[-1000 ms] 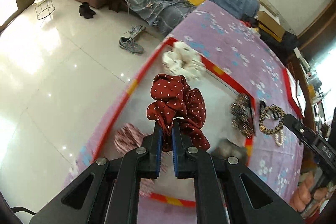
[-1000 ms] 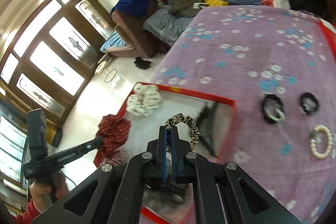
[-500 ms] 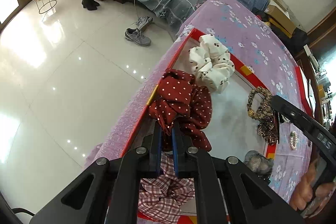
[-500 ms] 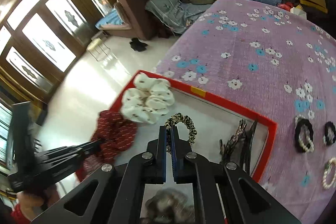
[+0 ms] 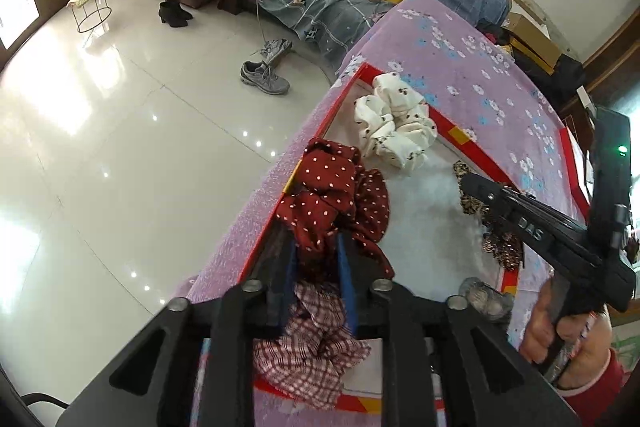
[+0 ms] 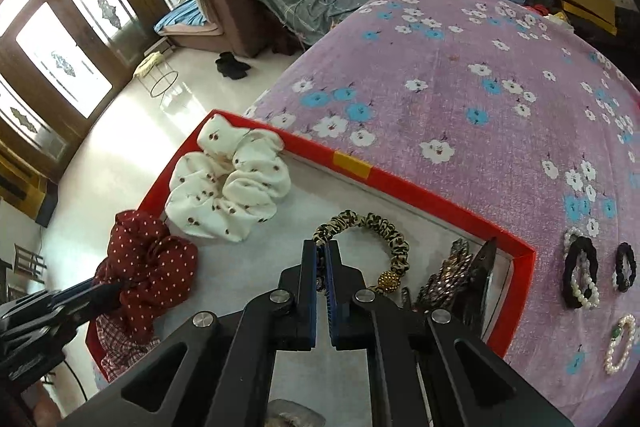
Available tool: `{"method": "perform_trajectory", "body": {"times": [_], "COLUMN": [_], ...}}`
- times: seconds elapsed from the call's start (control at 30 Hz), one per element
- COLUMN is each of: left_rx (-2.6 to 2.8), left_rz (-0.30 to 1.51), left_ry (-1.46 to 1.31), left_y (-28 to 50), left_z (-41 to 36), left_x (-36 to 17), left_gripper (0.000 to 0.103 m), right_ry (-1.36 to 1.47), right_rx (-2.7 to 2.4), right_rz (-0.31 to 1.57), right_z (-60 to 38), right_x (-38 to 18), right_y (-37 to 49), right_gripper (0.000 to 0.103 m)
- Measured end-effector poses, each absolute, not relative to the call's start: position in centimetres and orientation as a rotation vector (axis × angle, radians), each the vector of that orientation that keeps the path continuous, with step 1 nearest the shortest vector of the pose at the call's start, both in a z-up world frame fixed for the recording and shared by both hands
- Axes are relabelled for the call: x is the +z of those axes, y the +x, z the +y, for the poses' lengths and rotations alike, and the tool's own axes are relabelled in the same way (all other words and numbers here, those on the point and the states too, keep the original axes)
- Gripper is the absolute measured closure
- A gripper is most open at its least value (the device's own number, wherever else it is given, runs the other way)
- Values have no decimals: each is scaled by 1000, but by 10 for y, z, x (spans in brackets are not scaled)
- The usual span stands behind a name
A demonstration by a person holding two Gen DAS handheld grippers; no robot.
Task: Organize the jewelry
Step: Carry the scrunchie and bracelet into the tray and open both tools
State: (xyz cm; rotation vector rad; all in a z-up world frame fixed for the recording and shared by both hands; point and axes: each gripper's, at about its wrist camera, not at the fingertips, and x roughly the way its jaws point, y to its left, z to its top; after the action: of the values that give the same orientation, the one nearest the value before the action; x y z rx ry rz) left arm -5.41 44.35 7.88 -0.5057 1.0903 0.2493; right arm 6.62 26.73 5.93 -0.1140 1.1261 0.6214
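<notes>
A red-rimmed tray [image 6: 420,193] lies on the purple flowered cloth. My left gripper [image 5: 314,251] is at the tray's left rim, its jaws opening. The dark red dotted scrunchie [image 5: 332,187] lies between and ahead of its fingers, resting on the rim beside a white scrunchie [image 5: 394,127]. My right gripper [image 6: 322,251] is low over the tray's middle. It pinches a leopard-print hair band [image 6: 384,227] with a gold bead, and its jaws are just starting to part. In the right wrist view, the left gripper [image 6: 112,289] reaches the red scrunchie [image 6: 148,259].
A plaid scrunchie [image 5: 312,339] lies under my left fingers. Hair claws [image 6: 448,275] stand at the tray's right end, with a grey fluffy piece [image 5: 484,297] near its front. Black hair ties with pearls [image 6: 580,275] and a pearl bracelet [image 6: 620,343] lie on the cloth. The table drops to the floor on the left.
My left jaws have parted and the red scrunchie has settled on the tray's rim. My right gripper has come down into the tray with the leopard band.
</notes>
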Motion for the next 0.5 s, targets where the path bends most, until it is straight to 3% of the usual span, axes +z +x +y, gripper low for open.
{"method": "perform_trajectory", "body": {"times": [0.07, 0.13, 0.23, 0.5], "left_rx": [248, 247, 263, 306], "left_rz": [1075, 1054, 1031, 996], "left_ry": [-515, -519, -513, -446], "left_y": [-58, -64, -71, -92], "left_z": [444, 443, 440, 415], "left_x": [86, 96, 107, 131], "left_gripper": [71, 66, 61, 60], "right_ry": [-75, -29, 6, 123], "right_rx": [632, 643, 649, 646], "right_rz": [1133, 1123, 1097, 1076], "right_z": [262, 253, 238, 163], "right_x": [63, 70, 83, 108], "right_y": [68, 67, 61, 21], "right_gripper": [85, 66, 65, 61]}}
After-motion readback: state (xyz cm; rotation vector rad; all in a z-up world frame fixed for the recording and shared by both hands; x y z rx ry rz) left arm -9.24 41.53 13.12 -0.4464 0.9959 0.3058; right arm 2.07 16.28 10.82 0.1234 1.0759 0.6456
